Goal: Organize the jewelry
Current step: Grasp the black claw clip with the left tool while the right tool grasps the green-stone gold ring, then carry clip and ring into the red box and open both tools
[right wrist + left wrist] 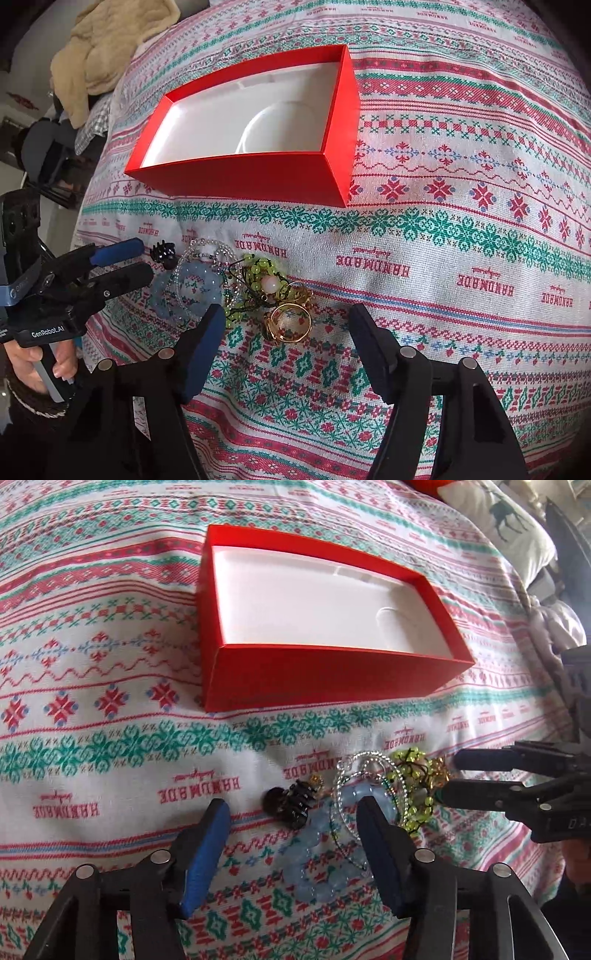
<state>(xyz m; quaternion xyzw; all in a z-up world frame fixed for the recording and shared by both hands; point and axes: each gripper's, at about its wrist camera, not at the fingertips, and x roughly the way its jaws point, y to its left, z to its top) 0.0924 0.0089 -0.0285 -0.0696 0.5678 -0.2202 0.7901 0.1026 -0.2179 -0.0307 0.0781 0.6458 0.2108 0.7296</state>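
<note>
An open red box [325, 679] with a white lining lies on the patterned cloth; it also shows in the right wrist view [251, 177]. A heap of jewelry lies in front of it: a pale blue bead bracelet [317, 849], a clear bead chain [354, 775], a green bead piece [410, 771], a black hair claw [299, 805] and a gold ring [291, 321]. My left gripper [295, 812] is open over the blue bracelet and the claw. My right gripper [288, 317] is open over the gold ring.
The patterned bedspread [461, 258] covers the surface. A beige blanket [107, 48] lies at the far left edge, and a deer-print pillow [506, 520] at the far right. A hand [40, 365] holds the left gripper's handle.
</note>
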